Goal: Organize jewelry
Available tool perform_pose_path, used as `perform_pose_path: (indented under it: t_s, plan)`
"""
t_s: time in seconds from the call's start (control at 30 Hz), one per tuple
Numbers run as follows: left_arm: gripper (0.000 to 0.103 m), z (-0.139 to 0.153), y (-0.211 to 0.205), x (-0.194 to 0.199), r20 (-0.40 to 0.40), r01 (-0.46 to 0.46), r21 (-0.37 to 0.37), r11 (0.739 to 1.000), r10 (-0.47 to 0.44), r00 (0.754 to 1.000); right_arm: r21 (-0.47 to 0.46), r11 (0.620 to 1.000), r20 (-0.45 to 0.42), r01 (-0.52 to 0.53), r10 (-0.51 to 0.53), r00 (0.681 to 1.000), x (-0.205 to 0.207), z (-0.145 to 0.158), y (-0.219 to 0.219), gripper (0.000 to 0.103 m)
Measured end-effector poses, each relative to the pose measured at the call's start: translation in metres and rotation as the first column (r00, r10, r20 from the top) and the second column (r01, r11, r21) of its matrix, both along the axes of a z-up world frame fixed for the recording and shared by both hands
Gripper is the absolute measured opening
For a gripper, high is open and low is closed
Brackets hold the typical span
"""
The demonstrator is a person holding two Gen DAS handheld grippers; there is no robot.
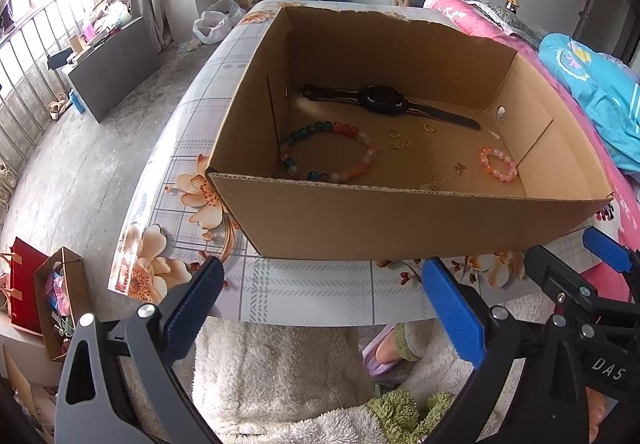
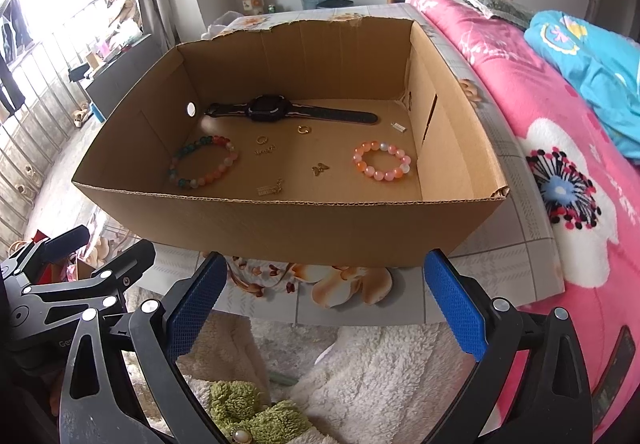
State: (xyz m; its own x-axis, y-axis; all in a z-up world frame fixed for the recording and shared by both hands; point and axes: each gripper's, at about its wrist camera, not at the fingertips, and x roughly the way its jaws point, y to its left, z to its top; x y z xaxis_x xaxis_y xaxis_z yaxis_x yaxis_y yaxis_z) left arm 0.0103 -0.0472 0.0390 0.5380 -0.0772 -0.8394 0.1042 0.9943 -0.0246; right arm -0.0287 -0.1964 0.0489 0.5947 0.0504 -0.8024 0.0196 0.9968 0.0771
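Jewelry scattered in cardboard box (image 1: 400,219) on table edge (image 1: 320,304), left tongs (image 1: 324,308) and right tongs (image 2: 324,304) released, outside near wall

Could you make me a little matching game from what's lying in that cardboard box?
Things:
1. smartwatch
2. multicoloured bead bracelet
3. pink bead bracelet
4. butterfly charm

Places in the cardboard box, right wrist view:
A. right side of the floor
B. along the back wall
C. left side of the floor
D. middle, between the bracelets

Pairs: 1-B, 2-C, 3-A, 4-D
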Motion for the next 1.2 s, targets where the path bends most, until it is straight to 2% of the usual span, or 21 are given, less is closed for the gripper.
perform_pose_path:
  t_s: [1.2]
  plan:
    - [0.097, -0.0004, -0.0019, -0.0004, -0.004, 0.000, 0.011, 1.000, 0.000, 1.000, -0.009, 1.000, 0.002, 0.004, -0.004, 1.000, -0.0012, -0.0002, 0.0005, 0.095]
